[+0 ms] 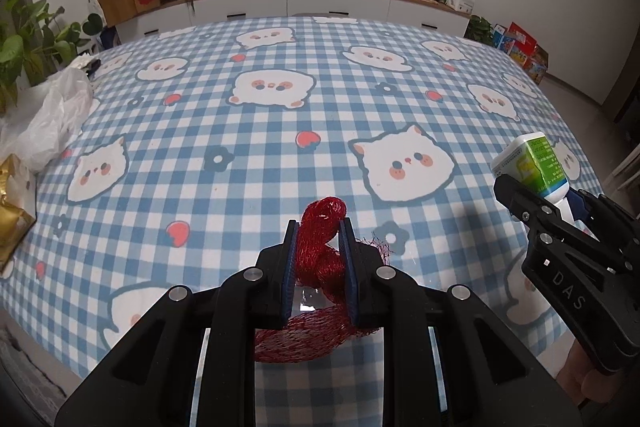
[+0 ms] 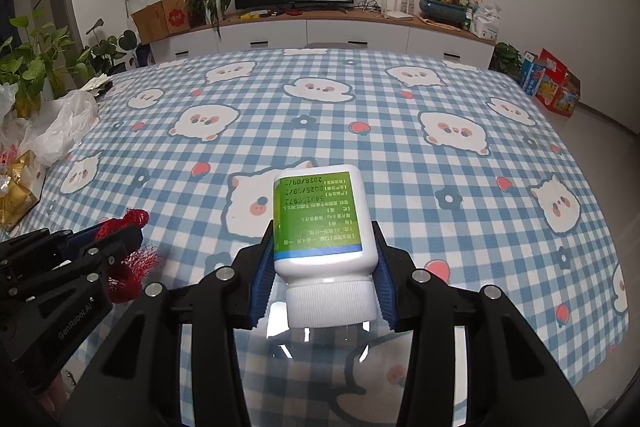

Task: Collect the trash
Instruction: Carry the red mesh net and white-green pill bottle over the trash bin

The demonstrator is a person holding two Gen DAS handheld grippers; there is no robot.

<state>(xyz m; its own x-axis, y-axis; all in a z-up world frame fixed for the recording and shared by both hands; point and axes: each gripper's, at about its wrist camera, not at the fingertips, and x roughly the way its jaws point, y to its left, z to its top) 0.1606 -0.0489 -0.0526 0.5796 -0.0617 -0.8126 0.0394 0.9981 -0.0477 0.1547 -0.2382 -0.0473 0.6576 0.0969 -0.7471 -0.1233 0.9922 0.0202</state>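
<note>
Both hands are loaded and up off the table here. The left gripper (image 1: 318, 227) is pinched narrow on a wad of red mesh netting (image 1: 320, 259), the net bunched between the blue pads with a loop trailing out underneath, clear of the checked tablecloth (image 1: 280, 147). The right gripper (image 2: 324, 247) is clamped on a white pill bottle (image 2: 320, 219) with a green label, gripped across its body near the shoulder, ribbed cap toward the camera, base pointing out over the table. So the picking-up looks done for these two pieces; this reads as the carry step. Where to? Off at the left edge of the table sits a crumpled white plastic bag (image 1: 52, 115) with a gold packet (image 1: 12, 211) just beside it, and that bag is my best guess for the drop. The next move calls for swinging both loads across to it, finding its mouth, and letting go one at a time, watching that the netting doesn't snag on the pads.
</note>
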